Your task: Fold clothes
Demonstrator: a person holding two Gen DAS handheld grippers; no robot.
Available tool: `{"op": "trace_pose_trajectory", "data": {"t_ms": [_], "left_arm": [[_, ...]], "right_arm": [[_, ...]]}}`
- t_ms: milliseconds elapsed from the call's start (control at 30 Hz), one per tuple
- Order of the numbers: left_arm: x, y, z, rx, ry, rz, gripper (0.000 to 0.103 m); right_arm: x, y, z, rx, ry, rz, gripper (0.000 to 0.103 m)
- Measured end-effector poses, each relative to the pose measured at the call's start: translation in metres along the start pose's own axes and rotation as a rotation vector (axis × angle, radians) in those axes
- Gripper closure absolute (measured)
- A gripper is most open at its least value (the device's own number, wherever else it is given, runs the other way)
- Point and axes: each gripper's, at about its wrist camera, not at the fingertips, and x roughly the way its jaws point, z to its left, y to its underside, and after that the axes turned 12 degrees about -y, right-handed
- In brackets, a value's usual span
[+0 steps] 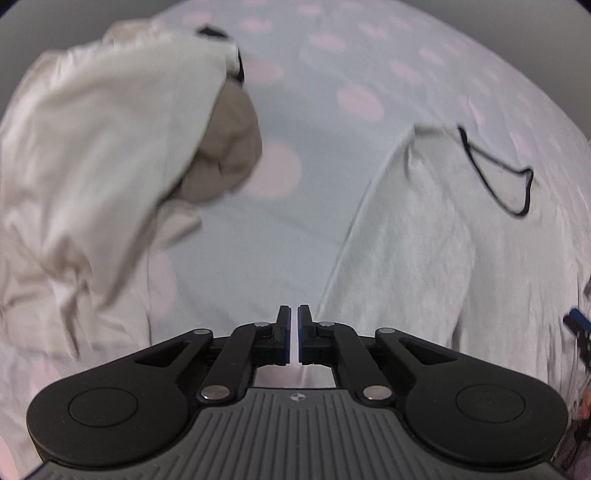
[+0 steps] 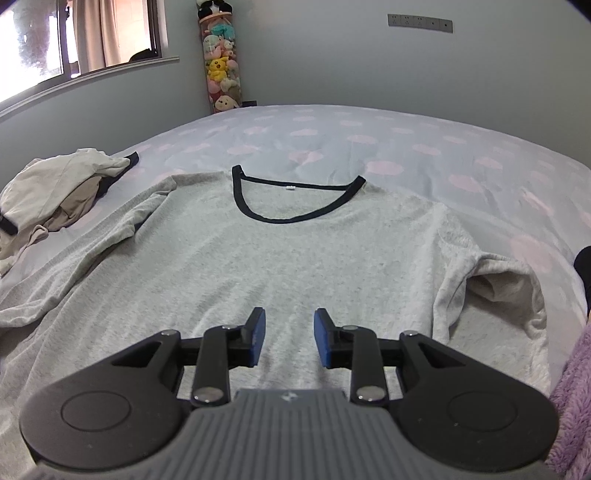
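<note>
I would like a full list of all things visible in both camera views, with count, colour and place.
grey T-shirt: one, light grey with dark neckline, spread flat on the bed, collar at the far side
pile of clothes: one heap, cream and beige with dark trim, left of the T-shirt
bedsheet: one, pale blue with pink spots, under everything
tube of plush toys: one, many colours, against the far wall
window with curtain: one, upper left
wall sockets: one grey strip, on the far wall
purple fleece sleeve: one, right edge
left gripper: black, blue pads, narrow gap, nothing between
right gripper: black, blue pads, open above the T-shirt's lower part

No readable text, label or number anywhere.
</note>
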Motion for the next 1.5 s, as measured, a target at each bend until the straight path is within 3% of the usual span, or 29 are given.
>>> {"op": "trace_pose_trajectory", "data": {"t_ms": [33,100,233,267,333,400,667,900,1100,1233,1333,1433,1500], "left_arm": [[0.005,0.005,-0.001,-0.001,0.016,0.023,0.084],[0.014,0.016,-0.001,-0.018,0.046,0.067,0.061],[0.035,0.039,-0.004,-0.018,0.031,0.137,0.059],[0.039,0.044,-0.004,-0.017,0.035,0.149,0.061],[0.041,0.051,-0.007,-0.010,0.053,0.148,0.077],[0.039,0.056,-0.010,0.000,0.076,0.129,0.100],[-0.012,0.031,0.009,-0.022,0.050,-0.045,0.101],[-0.040,-0.017,0.044,-0.045,-0.056,-0.138,0.101],[-0.021,-0.050,0.077,-0.058,-0.197,-0.126,0.101],[0.009,-0.063,0.089,-0.089,-0.219,-0.138,0.100],[0.020,-0.063,0.096,-0.148,-0.205,-0.152,0.094],[0.015,-0.056,0.094,-0.166,-0.235,-0.206,0.074],[0.000,-0.046,0.087,-0.134,-0.290,-0.282,0.059]], "right_arm": [[0.001,-0.001,0.000,0.003,-0.002,-0.002,0.070],[0.004,-0.002,0.000,0.006,-0.008,-0.005,0.069],[0.012,-0.003,0.003,0.000,-0.021,0.011,0.069],[0.014,-0.002,0.004,-0.004,-0.022,0.017,0.069],[0.016,-0.001,0.005,-0.009,-0.023,0.022,0.069],[0.015,-0.001,0.004,-0.009,-0.020,0.023,0.069],[0.016,0.001,0.001,0.001,-0.004,0.028,0.069],[0.019,0.001,-0.003,0.018,0.003,0.048,0.067],[0.024,0.002,-0.006,0.036,0.004,0.072,0.063],[0.027,0.003,-0.007,0.043,0.002,0.084,0.062],[0.027,0.003,-0.006,0.041,0.005,0.086,0.061],[0.026,0.004,-0.006,0.038,0.010,0.086,0.061],[0.020,0.003,-0.005,0.034,0.021,0.073,0.061]]}}
